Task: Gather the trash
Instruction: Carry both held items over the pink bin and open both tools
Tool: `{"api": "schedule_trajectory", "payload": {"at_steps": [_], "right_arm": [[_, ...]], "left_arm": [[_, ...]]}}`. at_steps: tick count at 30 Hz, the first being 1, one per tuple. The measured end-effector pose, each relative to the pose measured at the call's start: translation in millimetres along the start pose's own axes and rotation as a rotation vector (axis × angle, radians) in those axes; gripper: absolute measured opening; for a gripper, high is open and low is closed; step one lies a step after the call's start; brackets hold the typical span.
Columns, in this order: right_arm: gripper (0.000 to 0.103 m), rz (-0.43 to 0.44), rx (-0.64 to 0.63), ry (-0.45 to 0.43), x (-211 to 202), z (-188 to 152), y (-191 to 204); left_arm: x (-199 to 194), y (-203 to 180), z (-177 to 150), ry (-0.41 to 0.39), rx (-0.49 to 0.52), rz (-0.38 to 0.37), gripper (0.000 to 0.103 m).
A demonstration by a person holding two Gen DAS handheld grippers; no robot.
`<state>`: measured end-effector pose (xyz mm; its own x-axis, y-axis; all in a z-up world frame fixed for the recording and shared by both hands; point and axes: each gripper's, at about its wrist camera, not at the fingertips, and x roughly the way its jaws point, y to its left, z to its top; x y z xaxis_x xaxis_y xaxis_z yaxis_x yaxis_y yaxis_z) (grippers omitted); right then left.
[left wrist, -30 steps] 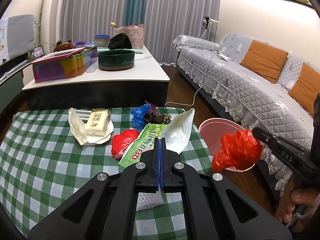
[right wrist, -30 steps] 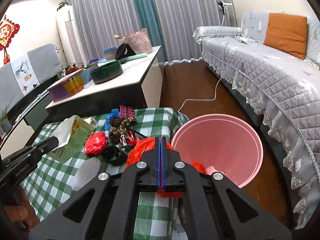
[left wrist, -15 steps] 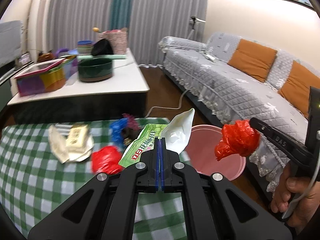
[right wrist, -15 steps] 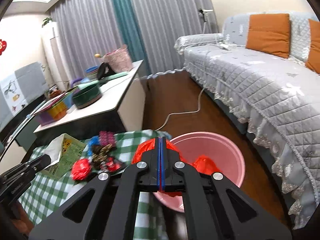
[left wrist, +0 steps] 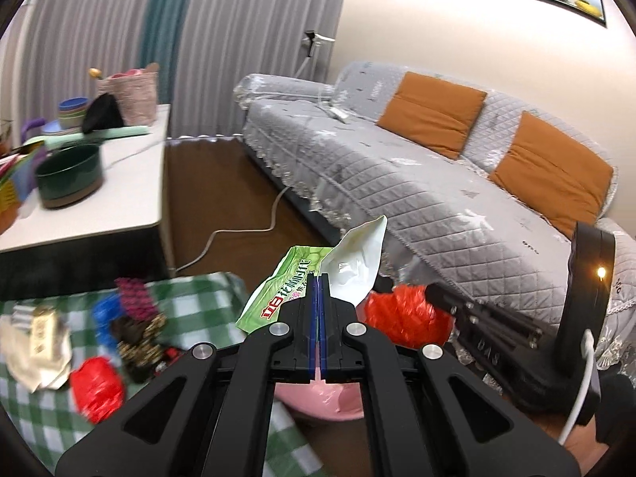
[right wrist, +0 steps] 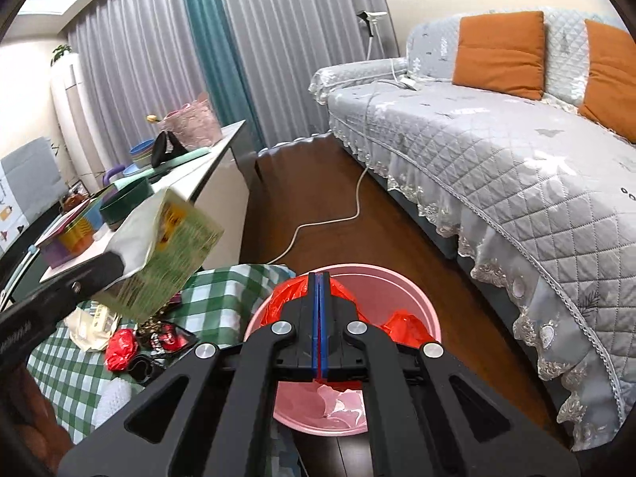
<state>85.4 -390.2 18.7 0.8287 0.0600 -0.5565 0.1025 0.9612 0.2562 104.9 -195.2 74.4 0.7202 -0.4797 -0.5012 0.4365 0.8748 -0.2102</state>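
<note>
Clamping a green snack wrapper (left wrist: 292,283) between closed fingers, the left gripper (left wrist: 319,278) hovers at ten o'clock of the pink bin (right wrist: 413,302); the right gripper (right wrist: 320,278), pinched shut, holds a red plastic bag (right wrist: 401,324) over its mouth.

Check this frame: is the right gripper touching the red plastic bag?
Touching. In the right wrist view the right gripper is shut on the red plastic bag, which bulges out either side of it, above the pink bin.
</note>
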Motion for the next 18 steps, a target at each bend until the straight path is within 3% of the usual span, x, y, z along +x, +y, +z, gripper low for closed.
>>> {"api": "schedule_trajectory", "payload": {"at_steps": [10,18], "right_arm": [[0.000,-0.025,0.031,0.019,15.7,0.2,-17.6],[0.002,-0.026,0.029,0.045,27.6,0.1,-18.2]], "left_arm": [[53.2,-3.6,2.2,0.057,-0.002,-0.070,0.000],[75.0,-3.8,1.4,0.097,-0.001,-0.085,0.001]]}}
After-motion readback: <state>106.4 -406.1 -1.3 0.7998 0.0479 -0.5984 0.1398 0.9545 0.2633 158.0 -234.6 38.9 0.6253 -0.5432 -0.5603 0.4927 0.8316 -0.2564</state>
